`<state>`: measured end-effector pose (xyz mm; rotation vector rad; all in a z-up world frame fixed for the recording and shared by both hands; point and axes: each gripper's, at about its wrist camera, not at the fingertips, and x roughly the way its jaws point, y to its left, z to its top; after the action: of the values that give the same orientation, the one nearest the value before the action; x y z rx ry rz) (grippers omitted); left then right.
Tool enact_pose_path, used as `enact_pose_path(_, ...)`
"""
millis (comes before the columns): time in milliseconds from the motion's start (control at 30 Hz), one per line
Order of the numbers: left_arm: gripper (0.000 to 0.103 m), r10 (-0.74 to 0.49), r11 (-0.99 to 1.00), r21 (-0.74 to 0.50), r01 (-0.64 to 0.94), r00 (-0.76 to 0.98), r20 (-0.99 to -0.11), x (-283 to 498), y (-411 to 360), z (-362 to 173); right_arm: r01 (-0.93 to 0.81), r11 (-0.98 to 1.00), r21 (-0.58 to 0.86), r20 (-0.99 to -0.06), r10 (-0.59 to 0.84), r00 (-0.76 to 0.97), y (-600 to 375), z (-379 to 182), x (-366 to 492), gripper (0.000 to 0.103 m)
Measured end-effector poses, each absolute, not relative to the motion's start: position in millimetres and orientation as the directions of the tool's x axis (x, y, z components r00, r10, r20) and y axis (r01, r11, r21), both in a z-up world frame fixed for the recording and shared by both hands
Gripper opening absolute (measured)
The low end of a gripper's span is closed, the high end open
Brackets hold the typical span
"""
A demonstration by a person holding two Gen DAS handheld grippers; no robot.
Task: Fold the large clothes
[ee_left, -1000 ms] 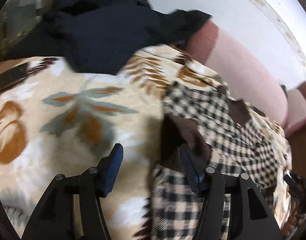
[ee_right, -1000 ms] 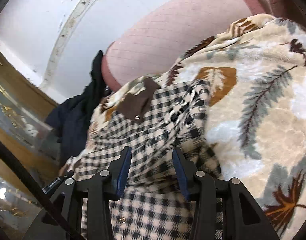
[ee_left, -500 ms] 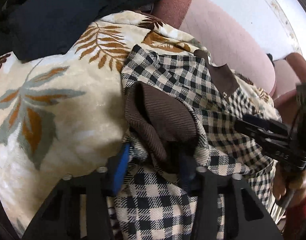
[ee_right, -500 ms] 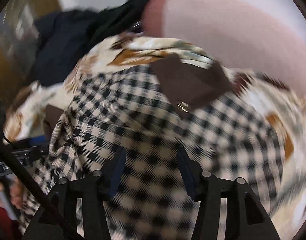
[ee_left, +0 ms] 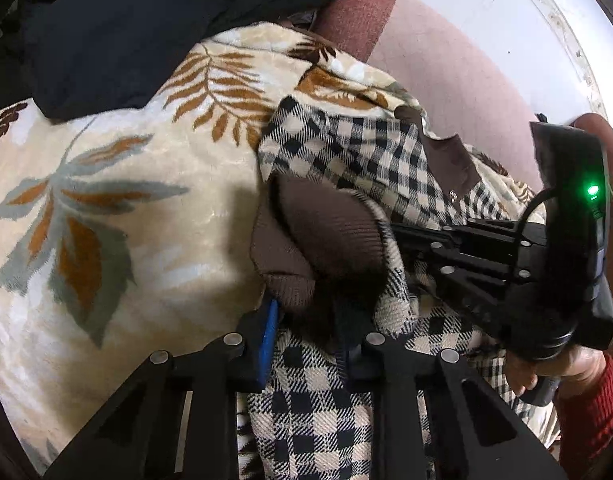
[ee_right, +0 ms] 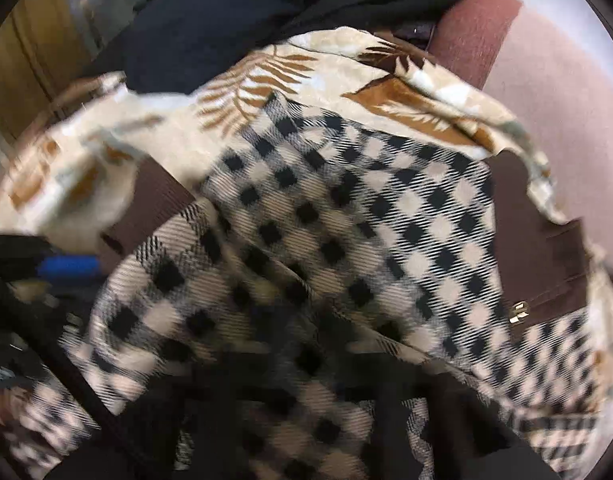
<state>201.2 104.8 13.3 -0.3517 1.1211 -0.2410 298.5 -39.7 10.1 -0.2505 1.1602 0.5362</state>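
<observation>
Two grippers are being closed on the black-and-cream checked woollen garment: left gripper at its brown ribbed cuff, right gripper fully closed.

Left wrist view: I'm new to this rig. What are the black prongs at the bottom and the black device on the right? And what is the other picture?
There is no robot here: a person holds a two-finger gripper in each hand, and each gripper carries a camera that looks along its own fingers. The prongs at the bottom are the left gripper. Its jaws have just been closing and now pinch the brown cuff of a checked jacket. The device on the right is the right gripper, held in a hand. It is shut, but whether it pinches cloth is unclear. The other picture is its own blurred view. The jacket lies on a leaf-print blanket, with dark clothes behind.
</observation>
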Motion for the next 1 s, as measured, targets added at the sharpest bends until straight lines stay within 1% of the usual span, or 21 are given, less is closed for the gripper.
enact_pose_path(133,0.023,-0.363,0.909,-0.417,-0.03,0.437,-0.823,205,115,13,-0.457,0.886,0.072,-0.889,0.265,0.374,-46,31,313,0.002)
enact_pose_path(200,0.024,-0.342,0.91,-0.41,-0.07,0.435,-0.833,207,122,8,-0.406,0.912,0.052,-0.877,0.236,0.418,-49,38,327,0.0)
enact_pose_path(233,0.026,-0.342,0.907,-0.413,-0.081,0.43,-0.836,207,125,6,-0.39,0.92,0.035,-0.876,0.216,0.431,-48,39,332,0.0)
enact_pose_path(333,0.031,-0.361,0.889,-0.444,-0.114,0.421,-0.832,209,133,0,-0.328,0.944,-0.017,-0.88,0.141,0.453,-44,27,352,0.0)
enact_pose_path(400,0.032,-0.356,0.892,-0.438,-0.114,0.421,-0.834,209,134,1,-0.287,0.957,-0.029,-0.889,0.106,0.446,-45,17,362,0.001)
enact_pose_path(433,0.034,-0.35,0.894,-0.433,-0.116,0.424,-0.835,209,136,3,-0.27,0.963,0.006,-0.89,0.129,0.438,-49,16,364,0.001)
enact_pose_path(500,0.035,-0.339,0.895,-0.428,-0.126,0.433,-0.835,209,141,8,-0.267,0.951,0.159,-0.875,0.26,0.408,-59,23,360,0.001)
enact_pose_path(533,0.036,-0.337,0.893,-0.431,-0.132,0.439,-0.833,209,144,10,-0.276,0.94,0.201,-0.865,0.302,0.401,-59,28,357,0.002)
enact_pose_path(567,0.038,-0.335,0.888,-0.437,-0.144,0.447,-0.829,208,150,14,-0.301,0.922,0.244,-0.848,0.354,0.394,-59,40,349,0.009)
enact_pose_path(600,0.038,-0.331,0.883,-0.441,-0.16,0.454,-0.827,207,154,16,-0.317,0.912,0.26,-0.838,0.376,0.395,-57,47,342,0.026)
enact_pose_path(667,0.038,-0.314,0.873,-0.444,-0.2,0.466,-0.827,206,164,20,-0.367,0.887,0.281,-0.817,0.421,0.394,-47,67,325,0.047)
enact_pose_path(767,0.038,-0.293,0.864,-0.444,-0.236,0.481,-0.826,202,177,25,-0.424,0.851,0.309,-0.817,0.466,0.339,-26,77,309,0.048)
enact_pose_path(800,0.038,-0.288,0.862,-0.445,-0.243,0.486,-0.825,200,181,26,-0.442,0.844,0.304,-0.825,0.465,0.322,-17,76,305,0.051)
enact_pose_path(867,0.038,-0.28,0.856,-0.448,-0.26,0.495,-0.822,198,189,28,-0.477,0.848,0.23,-0.854,0.411,0.319,2,70,297,0.053)
enact_pose_path(900,0.038,-0.279,0.853,-0.449,-0.265,0.496,-0.822,198,192,29,-0.49,0.855,0.171,-0.871,0.363,0.33,11,65,293,0.053)
enact_pose_path(933,0.039,-0.28,0.851,-0.452,-0.268,0.496,-0.822,197,194,29,-0.5,0.858,0.119,-0.89,0.315,0.33,18,57,292,0.049)
enact_pose_path(967,0.039,-0.283,0.849,-0.455,-0.269,0.496,-0.821,197,196,29,-0.508,0.858,0.074,-0.912,0.264,0.313,27,47,291,0.012)
enact_pose_path(1000,0.039,-0.287,0.846,-0.46,-0.269,0.497,-0.819,198,197,29,-0.504,0.862,0.051,-0.92,0.237,0.313,29,41,292,0.006)
